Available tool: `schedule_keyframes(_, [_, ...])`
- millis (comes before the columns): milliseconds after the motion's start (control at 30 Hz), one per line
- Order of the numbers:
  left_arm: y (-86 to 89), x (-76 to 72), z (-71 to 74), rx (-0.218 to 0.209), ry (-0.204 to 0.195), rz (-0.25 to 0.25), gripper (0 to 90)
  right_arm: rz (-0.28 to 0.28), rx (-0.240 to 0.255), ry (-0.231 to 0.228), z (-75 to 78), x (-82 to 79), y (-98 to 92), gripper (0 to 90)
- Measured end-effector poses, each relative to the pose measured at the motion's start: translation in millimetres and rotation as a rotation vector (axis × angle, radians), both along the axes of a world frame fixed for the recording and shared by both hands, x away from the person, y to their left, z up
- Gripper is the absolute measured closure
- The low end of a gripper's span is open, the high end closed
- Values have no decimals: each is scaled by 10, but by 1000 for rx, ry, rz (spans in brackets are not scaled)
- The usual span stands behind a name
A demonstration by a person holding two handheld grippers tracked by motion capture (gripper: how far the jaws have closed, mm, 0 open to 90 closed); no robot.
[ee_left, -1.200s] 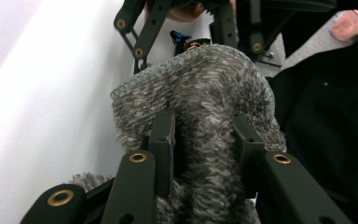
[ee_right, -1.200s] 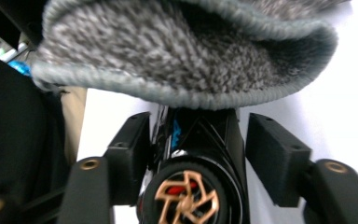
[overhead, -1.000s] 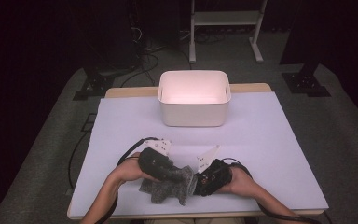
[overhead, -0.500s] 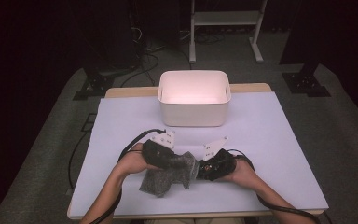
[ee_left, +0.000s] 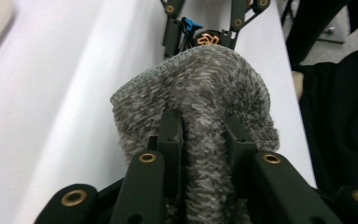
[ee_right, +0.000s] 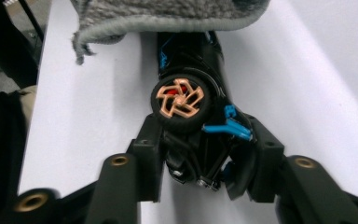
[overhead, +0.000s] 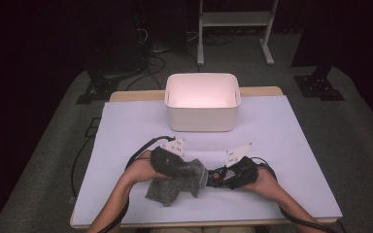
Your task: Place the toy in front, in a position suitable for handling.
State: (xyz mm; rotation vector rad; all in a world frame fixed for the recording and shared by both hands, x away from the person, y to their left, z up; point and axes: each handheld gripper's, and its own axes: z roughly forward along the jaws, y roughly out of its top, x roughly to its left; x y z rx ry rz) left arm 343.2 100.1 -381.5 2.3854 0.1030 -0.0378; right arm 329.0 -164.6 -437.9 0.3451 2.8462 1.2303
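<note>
My left gripper (overhead: 194,172) is shut on a grey fuzzy cloth (overhead: 175,187), a fold of it pinched between the jaws (ee_left: 203,128). The cloth (ee_left: 205,79) bulges ahead of them and its loose end droops onto the table. My right gripper (overhead: 219,177) faces it from the right, shut on a small black toy car (ee_right: 182,98) with an orange wheel and blue parts. Its jaws have just been closing on the car (overhead: 213,175). The car's far end lies under the edge of the cloth (ee_right: 168,14). The car (ee_left: 207,39) also shows past the cloth in the left gripper view.
A white open bin (overhead: 201,121) stands at the back middle of the pale table (overhead: 291,145). Both forearms come in over the front edge. Cables trail from both grippers. Dark floor and stand legs lie beyond the table.
My right gripper has drawn to the right with the toy car, leaving more of the car showing beside the cloth. The left gripper and cloth have barely shifted.
</note>
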Motion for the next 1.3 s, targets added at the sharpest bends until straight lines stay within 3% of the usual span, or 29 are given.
schedule_keyframes(133, [-115, -14, 18, 17, -19, -30, 733, 21, -9, -23, 3, 1, 15, 566])
schedule_keyframes(233, [-237, 4, 32, 27, -26, -53, 782, 16, 2, -15, -4, 4, 11, 566])
schedule_keyframes(467, [-643, -20, 56, 65, -64, -121, 803, 17, 4, -25, -9, -13, 47, 569])
schedule_keyframes(700, [-793, -7, 32, 52, -51, -132, 786, 13, 17, -9, -20, 1, 38, 570])
schedule_keyframes(933, [-659, 14, 26, 33, -45, -125, 788, 15, 16, -19, -21, -4, 39, 571])
schedule_keyframes(1200, [-128, 12, 30, 37, -28, -25, 788, 21, 14, -19, -22, 2, 39, 571])
schedule_keyframes(1300, [-25, -4, 23, 41, -29, -5, 785, 15, 20, -9, -24, 12, 39, 571])
